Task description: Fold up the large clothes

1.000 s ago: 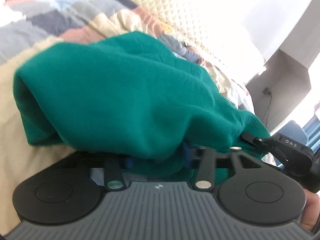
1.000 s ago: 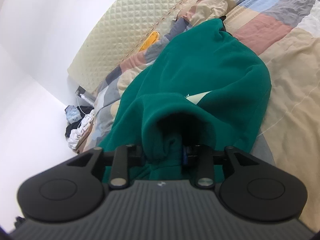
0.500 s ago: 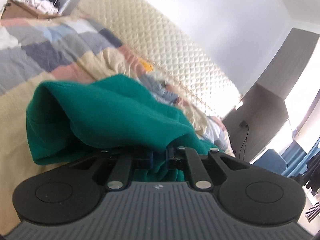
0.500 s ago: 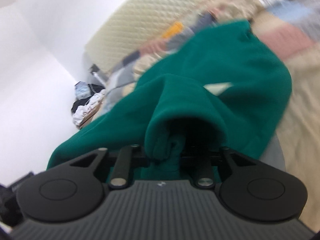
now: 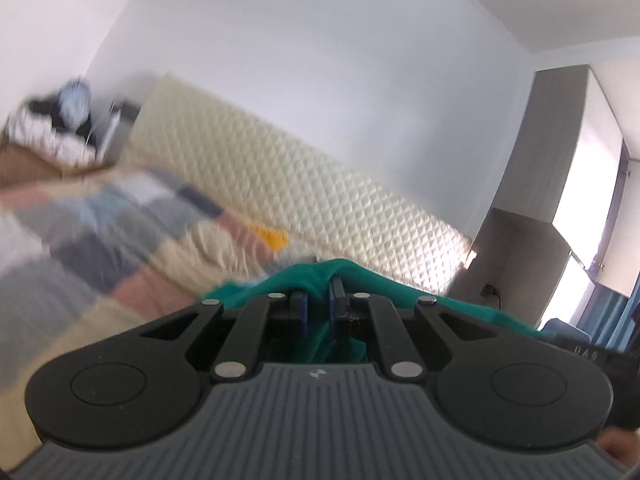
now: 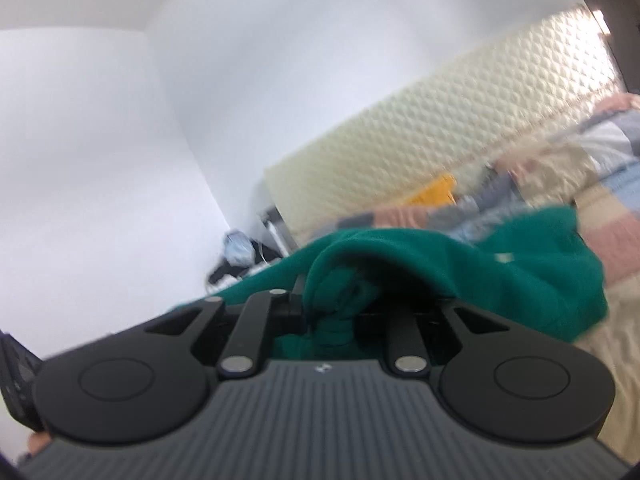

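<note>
A large green garment (image 6: 500, 268) hangs from both grippers above a bed with a patchwork quilt (image 5: 104, 240). My left gripper (image 5: 318, 300) is shut on a fold of the green garment (image 5: 344, 274), which drapes over its fingers and trails off to the right. My right gripper (image 6: 340, 304) is shut on a bunched edge of the same garment, which spreads to the right over the quilt (image 6: 616, 240). Most of the cloth is hidden below the gripper bodies. Both views are tilted up and blurred.
A cream quilted headboard (image 5: 320, 200) runs along the white wall behind the bed. A yellow item (image 5: 272, 236) lies near the pillows. A bedside stand with piled things (image 5: 60, 128) is at the bed's far corner. A grey cabinet (image 5: 532, 200) stands at right.
Both grippers have risen and tilted up, lifting the green garment off the bed. Much less of the cloth shows now, and more wall and headboard.
</note>
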Demonstrator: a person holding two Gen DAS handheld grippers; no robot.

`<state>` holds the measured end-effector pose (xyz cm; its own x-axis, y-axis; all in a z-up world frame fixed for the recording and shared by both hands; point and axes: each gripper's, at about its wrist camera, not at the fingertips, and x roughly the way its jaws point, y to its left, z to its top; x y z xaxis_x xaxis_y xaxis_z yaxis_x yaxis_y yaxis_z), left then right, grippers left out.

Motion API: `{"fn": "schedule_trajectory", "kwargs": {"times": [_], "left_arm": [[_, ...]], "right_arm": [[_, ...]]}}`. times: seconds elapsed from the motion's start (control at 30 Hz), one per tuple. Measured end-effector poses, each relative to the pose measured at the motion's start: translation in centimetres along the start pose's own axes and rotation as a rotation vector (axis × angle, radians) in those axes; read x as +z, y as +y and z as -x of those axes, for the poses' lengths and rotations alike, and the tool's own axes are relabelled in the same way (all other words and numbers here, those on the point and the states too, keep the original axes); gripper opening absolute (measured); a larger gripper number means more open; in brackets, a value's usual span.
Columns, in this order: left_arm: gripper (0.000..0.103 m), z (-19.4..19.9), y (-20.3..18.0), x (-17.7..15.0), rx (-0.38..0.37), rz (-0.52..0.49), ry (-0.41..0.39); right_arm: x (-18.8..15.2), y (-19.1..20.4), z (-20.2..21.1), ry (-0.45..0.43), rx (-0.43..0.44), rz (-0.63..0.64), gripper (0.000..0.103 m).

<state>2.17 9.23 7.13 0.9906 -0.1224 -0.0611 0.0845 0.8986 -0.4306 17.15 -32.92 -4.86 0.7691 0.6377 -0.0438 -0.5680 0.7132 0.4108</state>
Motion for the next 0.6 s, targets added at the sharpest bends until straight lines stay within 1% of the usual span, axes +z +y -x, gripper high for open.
{"fn": "schedule_trajectory", "kwargs": {"times": [0.1, 0.23, 0.37, 0.5, 0.6], "left_arm": [[0.010, 0.7, -1.7, 3.5, -0.015, -0.007, -0.035], [0.010, 1.4, -3.9, 9.0, -0.041, -0.033, -0.080], [0.010, 1.7, -6.3, 15.8, -0.066, -0.052, -0.117], [0.010, 3.0, -8.7, 22.2, -0.113, -0.085, -0.174], [0.010, 4.2, -10.5, 27.4, -0.157, -0.068, -0.207]], "right_arm": [[2.9, 2.4, 0.3, -0.032, 0.000, 0.070, 0.021], [6.9, 4.8, 1.0, -0.100, 0.042, 0.095, 0.020], [11.4, 7.4, 1.6, -0.163, 0.085, 0.089, 0.020], [15.9, 10.4, 2.2, -0.213, 0.137, 0.131, 0.020], [19.5, 12.6, 2.7, -0.245, 0.169, 0.155, 0.020]]}}
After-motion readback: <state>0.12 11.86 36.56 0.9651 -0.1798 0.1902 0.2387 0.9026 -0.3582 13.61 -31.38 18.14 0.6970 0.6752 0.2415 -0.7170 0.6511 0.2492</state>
